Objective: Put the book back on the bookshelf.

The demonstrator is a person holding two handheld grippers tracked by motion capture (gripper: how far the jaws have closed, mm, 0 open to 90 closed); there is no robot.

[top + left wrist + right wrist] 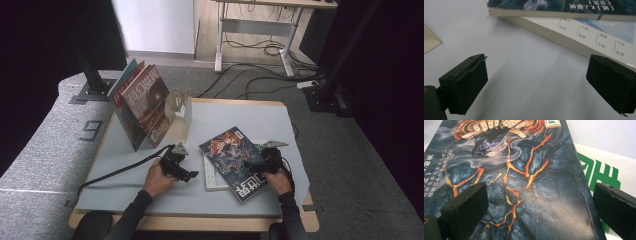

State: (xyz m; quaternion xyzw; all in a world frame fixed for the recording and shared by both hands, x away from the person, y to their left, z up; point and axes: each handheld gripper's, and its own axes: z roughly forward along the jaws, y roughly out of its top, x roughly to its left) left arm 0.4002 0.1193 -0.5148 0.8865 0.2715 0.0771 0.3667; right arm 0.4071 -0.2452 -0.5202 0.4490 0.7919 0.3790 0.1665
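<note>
Item under handling: a dark-covered magazine with an orange lava pattern. It lies flat, face up and skewed, on top of a white book and a second white volume with green lettering, at the right front of the table.

Right gripper: positioned over the magazine's right portion. In the right gripper view its fingers stand spread wide, one each side of the cover, gripping nothing.

Left gripper: sits on the bare table just left of the stack. In the left gripper view its fingers are likewise spread and empty, pointed toward the edges of the stacked books.

Other items: several magazines stand leaning against a clear stand at the left rear.

Handling assessment: the magazine appears thin, light and flexible. The cover looks glossy, so it is likely slippery against the pads and against the book beneath. Gripped at one corner it would probably droop. Recommended hold is across the spine edge or an overhanging edge, where the fingers can get under it. Pinching from above risks creasing the cover or shifting the stack.
</note>
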